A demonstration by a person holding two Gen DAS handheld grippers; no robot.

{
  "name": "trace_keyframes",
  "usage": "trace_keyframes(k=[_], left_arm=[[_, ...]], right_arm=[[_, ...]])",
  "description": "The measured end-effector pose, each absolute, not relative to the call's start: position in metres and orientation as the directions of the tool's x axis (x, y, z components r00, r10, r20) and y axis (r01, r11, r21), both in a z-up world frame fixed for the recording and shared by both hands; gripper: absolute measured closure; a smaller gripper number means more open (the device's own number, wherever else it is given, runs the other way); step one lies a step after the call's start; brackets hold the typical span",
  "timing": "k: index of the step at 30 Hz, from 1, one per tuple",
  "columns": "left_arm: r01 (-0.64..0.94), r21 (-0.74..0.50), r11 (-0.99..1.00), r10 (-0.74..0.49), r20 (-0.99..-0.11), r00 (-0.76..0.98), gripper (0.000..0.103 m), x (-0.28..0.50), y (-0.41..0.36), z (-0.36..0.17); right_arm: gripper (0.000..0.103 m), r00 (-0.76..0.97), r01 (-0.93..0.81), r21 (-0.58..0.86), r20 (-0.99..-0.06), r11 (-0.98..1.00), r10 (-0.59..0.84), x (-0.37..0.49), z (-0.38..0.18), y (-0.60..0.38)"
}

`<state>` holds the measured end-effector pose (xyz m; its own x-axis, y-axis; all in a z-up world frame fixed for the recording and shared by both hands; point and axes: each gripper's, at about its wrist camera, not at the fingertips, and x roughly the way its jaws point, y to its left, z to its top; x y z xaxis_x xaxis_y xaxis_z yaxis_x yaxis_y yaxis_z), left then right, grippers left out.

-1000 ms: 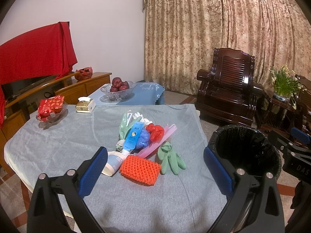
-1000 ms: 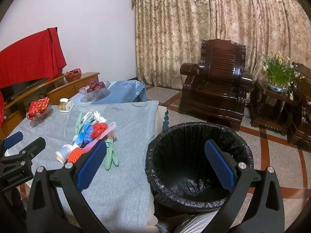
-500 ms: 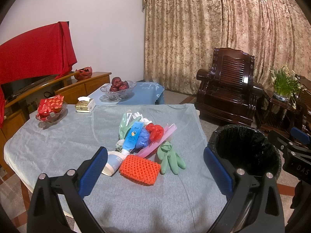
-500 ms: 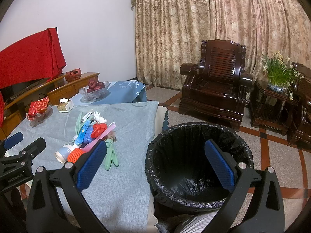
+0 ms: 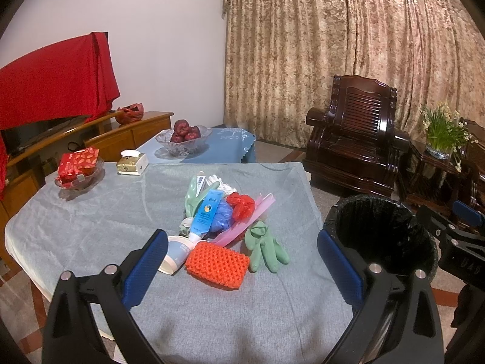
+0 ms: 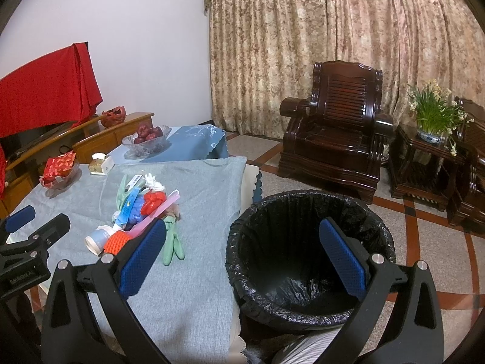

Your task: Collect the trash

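change: nothing has moved over the last second; collecting has not begun.
left gripper (image 5: 242, 257): spread wide, empty, above the table (image 5: 91, 218).
right gripper (image 6: 242, 257): spread wide, empty, over the bin (image 6: 306, 200).
trash pile (image 5: 224, 212): mid-table, untouched; orange knitted pad (image 5: 216, 263) nearest.

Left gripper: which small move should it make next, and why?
Probably it should move forward and down toward the orange knitted pad, the nearest piece of the trash pile. The left gripper is open and holds nothing, the pad lies free on the grey cloth just ahead between its fingers, and the lined bin stands open beside the table.
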<state>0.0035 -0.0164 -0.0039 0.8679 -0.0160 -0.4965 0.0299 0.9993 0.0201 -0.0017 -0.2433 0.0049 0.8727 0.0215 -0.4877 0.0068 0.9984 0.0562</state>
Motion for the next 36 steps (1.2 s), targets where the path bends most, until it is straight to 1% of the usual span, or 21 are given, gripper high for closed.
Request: trace_keyframes(k=[8,14,18,22,24,27,32,34,36], left_arm=[[0.026,0.013,1.0,-0.016,-0.498,0.867,0.006,0.005,-0.01,-0.006],[-0.001,0.011,1.0,0.006,-0.495,0.869,0.006,0.011,0.004,-0.008],[-0.067,0.055,0.996,0.085,-0.461,0.883,0.006,0.023,0.033,-0.01],[-0.13,0.084,0.988,0.154,-0.458,0.876,0.006,0.036,0.065,-0.021],[-0.162,0.083,0.983,0.182,-0.473,0.862,0.006,0.042,0.082,-0.03],[-0.181,0.05,0.982,0.181,-0.506,0.843,0.006,0.05,0.108,-0.043],[-0.194,0.04,0.98,0.185,-0.536,0.824,0.006,0.058,0.128,-0.067],[-0.192,0.031,0.981,0.177,-0.55,0.816,0.006,0.064,0.133,-0.075],[-0.184,0.014,0.983,0.16,-0.564,0.81,0.006,0.073,0.137,-0.082]], right_arm=[[0.005,0.873,-0.004,0.055,-0.486,0.998,0.031,0.002,0.0,-0.238],[0.005,0.874,-0.037,0.039,-0.484,0.999,0.052,0.015,-0.001,-0.225],[0.005,0.87,-0.084,0.037,-0.485,0.996,0.091,0.03,-0.005,-0.211],[0.005,0.854,-0.142,0.036,-0.501,0.989,0.141,0.047,-0.015,-0.188],[0.005,0.847,-0.17,0.03,-0.506,0.985,0.162,0.055,-0.021,-0.174],[0.005,0.836,-0.204,0.018,-0.518,0.979,0.183,0.068,-0.035,-0.153],[0.005,0.808,-0.25,0.002,-0.55,0.968,0.21,0.094,-0.062,-0.122],[0.006,0.797,-0.258,0.013,-0.563,0.966,0.22,0.106,-0.072,-0.116],[0.01,0.782,-0.259,0.018,-0.584,0.966,0.22,0.119,-0.083,-0.113]])
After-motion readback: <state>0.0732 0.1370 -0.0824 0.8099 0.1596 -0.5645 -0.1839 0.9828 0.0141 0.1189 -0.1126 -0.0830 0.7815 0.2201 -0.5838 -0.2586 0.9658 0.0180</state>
